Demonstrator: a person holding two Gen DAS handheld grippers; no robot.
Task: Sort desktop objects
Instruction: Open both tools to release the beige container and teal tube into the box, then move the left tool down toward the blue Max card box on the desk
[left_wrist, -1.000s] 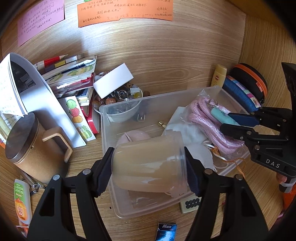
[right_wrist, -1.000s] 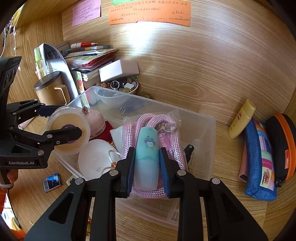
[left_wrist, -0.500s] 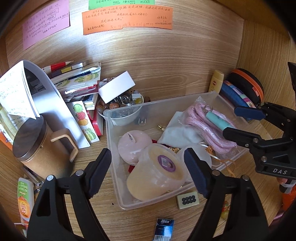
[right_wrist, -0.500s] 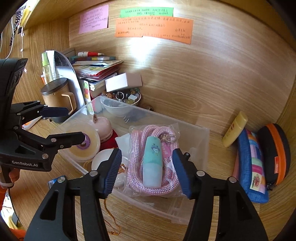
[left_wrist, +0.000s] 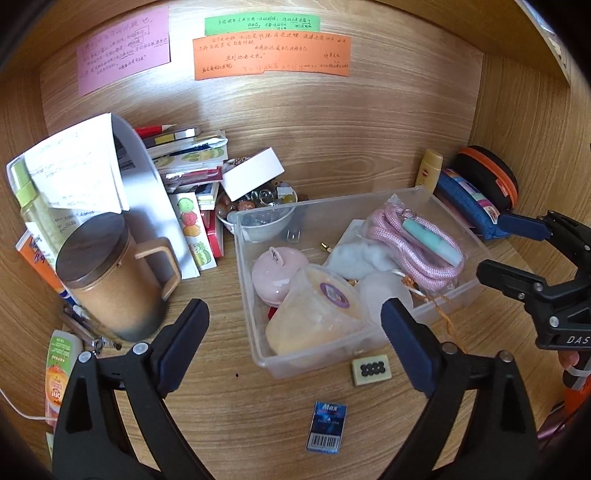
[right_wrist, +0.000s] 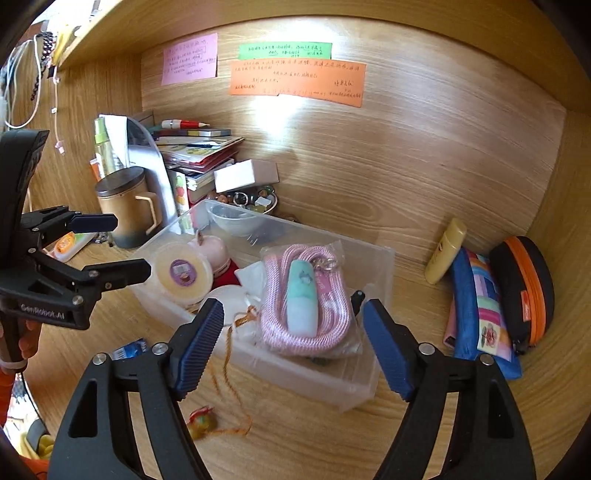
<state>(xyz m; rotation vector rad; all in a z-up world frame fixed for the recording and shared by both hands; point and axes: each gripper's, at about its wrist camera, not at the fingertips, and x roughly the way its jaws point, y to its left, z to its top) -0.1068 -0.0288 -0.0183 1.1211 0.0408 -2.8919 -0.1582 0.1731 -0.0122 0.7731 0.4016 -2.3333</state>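
A clear plastic bin (left_wrist: 255, 332) (right_wrist: 373, 258) stands on the wooden desk. In it lie a round clear tub with a purple label (left_wrist: 314, 317) (right_wrist: 183, 273), a bagged pink cord with a mint tube (left_wrist: 424, 247) (right_wrist: 303, 299), a pink round case (left_wrist: 277, 269) and white cloth. My left gripper (left_wrist: 295, 343) (right_wrist: 133, 245) is open and empty, drawn back in front of the tub. My right gripper (right_wrist: 291, 347) (left_wrist: 491, 245) is open and empty, just in front of the pink cord.
A brown lidded mug (left_wrist: 107, 280), a stack of books and papers (left_wrist: 184, 166) and a bowl of trinkets (left_wrist: 258, 206) crowd the left. A yellow tube (right_wrist: 443, 251), a blue pouch (right_wrist: 480, 306) and a black-orange case (right_wrist: 524, 288) lie right. A small blue pack (left_wrist: 327, 426) and a domino tile (left_wrist: 370, 370) lie in front.
Both grippers opened and pulled back. The left let go of the tub, the right let go of the mint tube with the pink cord; both now rest in the bin.
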